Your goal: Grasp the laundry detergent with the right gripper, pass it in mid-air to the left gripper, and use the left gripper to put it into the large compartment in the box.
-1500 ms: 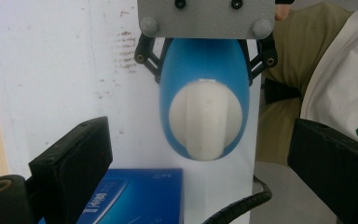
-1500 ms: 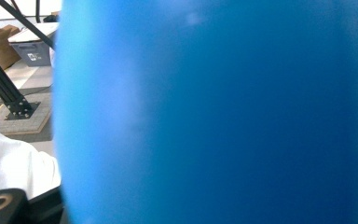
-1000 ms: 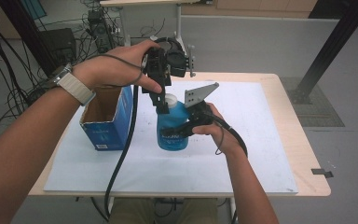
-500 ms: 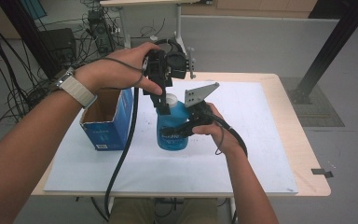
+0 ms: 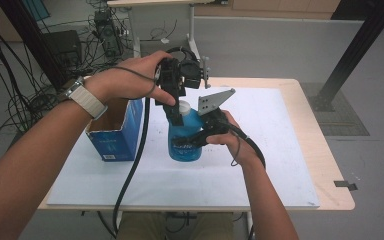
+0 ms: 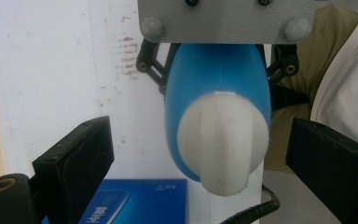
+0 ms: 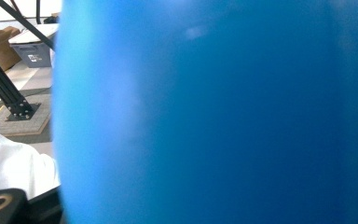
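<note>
A white-covered worktop [image 5: 260, 165] is seen, with cables and desks behind it. A blue bottle [image 5: 184, 136] stands upright on it, just beside an open blue box [image 5: 114, 135]. The bottle's body is clamped from the side by the right hand-held gripper [image 5: 196, 141], its blue wall pressed up against that gripper's camera. Directly below the left hand-held gripper [image 6: 200, 158], whose jaws are held apart on either side, sits the white cap [image 6: 223, 140]. The bottle is judged steadied; the cap has not yet been gripped, so grasping and turning it remain.
</note>
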Action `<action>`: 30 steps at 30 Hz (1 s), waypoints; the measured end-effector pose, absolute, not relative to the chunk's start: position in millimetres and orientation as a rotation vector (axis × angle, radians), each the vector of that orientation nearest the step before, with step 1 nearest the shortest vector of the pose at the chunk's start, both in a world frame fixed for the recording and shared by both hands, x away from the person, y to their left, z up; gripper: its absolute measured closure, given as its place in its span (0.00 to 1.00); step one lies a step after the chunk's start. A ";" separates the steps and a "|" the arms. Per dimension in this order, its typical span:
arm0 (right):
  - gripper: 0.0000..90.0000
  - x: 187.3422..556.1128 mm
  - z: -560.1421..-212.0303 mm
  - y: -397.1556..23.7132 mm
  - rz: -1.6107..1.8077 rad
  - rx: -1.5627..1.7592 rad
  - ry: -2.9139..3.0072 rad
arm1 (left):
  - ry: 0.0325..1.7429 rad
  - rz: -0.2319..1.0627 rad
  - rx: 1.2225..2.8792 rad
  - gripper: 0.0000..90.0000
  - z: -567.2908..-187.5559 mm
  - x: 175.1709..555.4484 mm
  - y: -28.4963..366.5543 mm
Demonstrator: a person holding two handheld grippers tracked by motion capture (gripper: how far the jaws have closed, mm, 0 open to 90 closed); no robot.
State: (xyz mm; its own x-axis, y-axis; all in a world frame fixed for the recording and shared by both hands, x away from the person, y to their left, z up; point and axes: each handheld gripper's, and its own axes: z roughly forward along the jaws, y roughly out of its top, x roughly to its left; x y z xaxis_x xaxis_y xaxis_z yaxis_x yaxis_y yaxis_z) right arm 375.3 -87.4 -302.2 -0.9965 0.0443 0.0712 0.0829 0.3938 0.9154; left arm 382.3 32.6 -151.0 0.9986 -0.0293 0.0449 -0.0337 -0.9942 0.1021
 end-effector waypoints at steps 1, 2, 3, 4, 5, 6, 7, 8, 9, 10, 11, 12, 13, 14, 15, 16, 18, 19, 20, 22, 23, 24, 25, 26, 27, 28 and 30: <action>0.49 375.3 -302.1 -87.3 -1.706 -0.119 -2.595 | -0.045 0.064 3.035 0.09 -151.8 382.3 32.3; 0.49 375.4 -302.1 -87.0 -1.705 -0.116 -2.594 | -0.048 0.063 3.035 0.09 -152.4 382.4 31.7; 0.49 375.3 -302.0 -86.7 -1.704 -0.115 -2.594 | -0.047 0.062 3.032 0.09 -153.0 382.4 31.4; 0.49 375.4 -301.9 -86.2 -1.706 -0.110 -2.595 | -0.048 0.059 3.030 0.09 -153.4 382.5 30.9; 0.49 375.3 -301.8 -85.8 -1.706 -0.108 -2.594 | -0.052 0.057 3.029 0.09 -153.9 382.7 30.5; 0.49 375.2 -301.7 -85.4 -1.707 -0.105 -2.594 | -0.052 0.055 3.031 0.10 -154.4 382.8 30.1; 0.49 374.9 -301.6 -85.0 -1.708 -0.104 -2.596 | -0.052 0.049 3.032 0.10 -155.1 382.6 29.7; 0.49 374.8 -301.5 -84.9 -1.708 -0.104 -2.596 | -0.057 0.048 3.033 0.10 -155.3 382.7 29.4; 0.49 374.7 -301.4 -84.9 -1.706 -0.105 -2.597 | -0.058 0.046 3.033 0.11 -155.6 382.6 29.2; 0.49 374.7 -301.3 -84.8 -1.710 -0.102 -2.599 | -0.055 0.041 3.033 0.11 -155.8 382.5 29.1; 0.49 374.5 -301.2 -85.0 -1.707 -0.104 -2.598 | -0.057 0.040 3.035 0.11 -156.2 382.6 28.9; 0.49 374.5 -301.2 -85.1 -1.707 -0.105 -2.597 | -0.056 0.039 3.037 0.11 -157.0 382.6 28.7; 0.49 374.5 -301.1 -84.9 -1.709 -0.103 -2.599 | -0.060 0.037 3.041 0.11 -157.7 382.7 28.4; 0.49 374.4 -300.9 -84.8 -1.710 -0.103 -2.599 | -0.056 0.032 3.040 0.11 -158.4 382.5 28.2; 0.49 373.9 -300.8 -84.7 -1.708 -0.108 -2.593 | -0.059 0.032 3.040 0.11 -159.9 382.6 27.9; 0.49 374.1 -300.7 -84.5 -1.711 -0.105 -2.596 | -0.058 0.028 3.042 0.11 -161.0 382.6 27.6; 0.49 374.1 -300.7 -84.3 -1.712 -0.103 -2.596 | -0.060 0.023 3.043 0.11 -162.4 383.1 27.4; 0.49 373.8 -300.7 -84.2 -1.710 -0.107 -2.594 | -0.056 0.018 3.042 0.11 -163.0 383.2 27.2; 0.49 374.0 -300.8 -84.2 -1.710 -0.102 -2.597 | -0.061 0.018 3.045 0.11 -163.2 383.5 27.2; 0.49 373.2 -300.7 -84.1 -1.707 -0.111 -2.583 | -0.058 0.013 3.045 0.11 -163.6 383.6 26.9; 0.49 373.4 -300.6 -84.0 -1.706 -0.107 -2.588 | -0.058 0.012 3.043 0.11 -163.9 383.7 26.9; 0.49 373.2 -300.6 -83.8 -1.706 -0.106 -2.589 | -0.060 0.009 3.043 0.11 -164.1 384.0 26.6; 0.49 373.2 -300.5 -83.6 -1.706 -0.106 -2.589 | -0.060 0.007 3.045 0.11 -164.5 384.0 26.3; 0.49 373.3 -300.5 -83.3 -1.708 -0.102 -2.590 | -0.061 0.004 3.045 0.11 -165.0 384.1 26.1; 0.49 372.7 -300.3 -83.0 -1.703 -0.105 -2.587 | -0.062 0.002 3.045 0.12 -165.5 384.0 25.7; 0.49 372.6 -300.1 -82.8 -1.703 -0.103 -2.588 | -0.064 0.000 3.046 0.12 -166.0 384.0 25.5; 0.49 372.5 -299.9 -82.6 -1.703 -0.103 -2.587 | -0.065 -0.005 3.048 0.12 -166.9 384.0 25.3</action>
